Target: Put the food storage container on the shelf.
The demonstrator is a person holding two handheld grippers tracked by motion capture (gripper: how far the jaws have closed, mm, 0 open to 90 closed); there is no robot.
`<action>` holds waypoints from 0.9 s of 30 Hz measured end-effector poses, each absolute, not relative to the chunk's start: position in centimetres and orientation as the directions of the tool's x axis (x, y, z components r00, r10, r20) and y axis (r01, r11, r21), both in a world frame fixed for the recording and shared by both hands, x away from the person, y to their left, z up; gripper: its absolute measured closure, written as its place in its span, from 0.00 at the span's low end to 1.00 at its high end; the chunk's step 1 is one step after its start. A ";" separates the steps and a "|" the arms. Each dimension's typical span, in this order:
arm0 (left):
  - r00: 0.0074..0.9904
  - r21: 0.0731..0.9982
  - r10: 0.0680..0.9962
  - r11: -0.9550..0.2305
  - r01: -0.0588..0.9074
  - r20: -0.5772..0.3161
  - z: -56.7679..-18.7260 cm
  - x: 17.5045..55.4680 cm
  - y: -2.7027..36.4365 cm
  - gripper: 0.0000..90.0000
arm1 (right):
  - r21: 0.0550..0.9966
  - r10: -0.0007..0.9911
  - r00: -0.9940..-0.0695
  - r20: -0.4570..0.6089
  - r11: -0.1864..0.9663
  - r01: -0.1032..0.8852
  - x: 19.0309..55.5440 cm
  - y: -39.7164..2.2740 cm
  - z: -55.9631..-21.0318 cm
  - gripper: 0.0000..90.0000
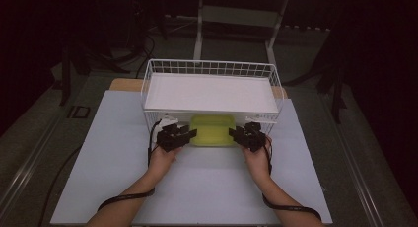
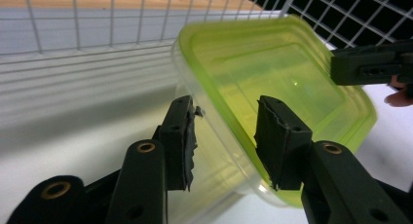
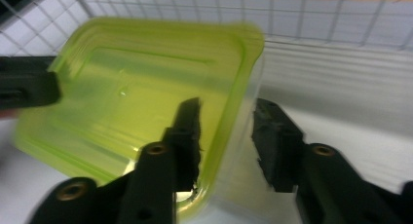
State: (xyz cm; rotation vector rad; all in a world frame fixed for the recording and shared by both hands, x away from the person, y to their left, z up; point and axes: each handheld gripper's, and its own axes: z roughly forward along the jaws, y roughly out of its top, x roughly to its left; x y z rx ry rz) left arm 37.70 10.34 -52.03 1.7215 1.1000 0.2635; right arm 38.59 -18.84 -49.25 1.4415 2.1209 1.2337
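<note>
Counter (image 1: 118, 153) white, bare at left side. Wire basket (image 1: 212, 68) at far centre, white board (image 1: 209, 93) lying across its top. Left gripper (image 1: 176, 136) at container's left edge: fingers (image 2: 179, 136) spread apart, straddling rim, one outside clear wall, one over lid; contact cannot be told. Container (image 1: 213, 130) clear-walled with yellow-green lid (image 2: 272, 83), tilted, at basket's near side; contents not discernible. Right gripper (image 1: 245, 135) at container's right edge: fingers (image 3: 187, 136) likewise apart, straddling rim. Bare counter at right and toward person.
</note>
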 end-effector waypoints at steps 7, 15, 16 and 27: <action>0.558 0.847 0.778 -0.063 0.528 -0.289 -52.0 38.4 10.3 0.58 | 0.805 0.878 -0.469 0.093 0.211 0.555 38.5 -18.2 -49.4 0.67; 0.567 0.857 0.781 -0.085 0.509 -0.260 -51.1 38.0 10.5 0.53 | 0.807 0.872 -0.485 0.062 0.242 0.539 38.0 -18.1 -49.0 0.60; 0.570 0.859 0.781 -0.086 0.505 -0.257 -51.0 37.9 10.6 0.53 | 0.810 0.869 -0.493 0.053 0.251 0.530 37.9 -18.1 -48.9 0.59; 0.612 0.875 0.755 -0.109 0.472 -0.236 -50.2 34.4 11.7 0.51 | 0.827 0.834 -0.548 0.059 0.267 0.495 34.5 -17.9 -48.4 0.59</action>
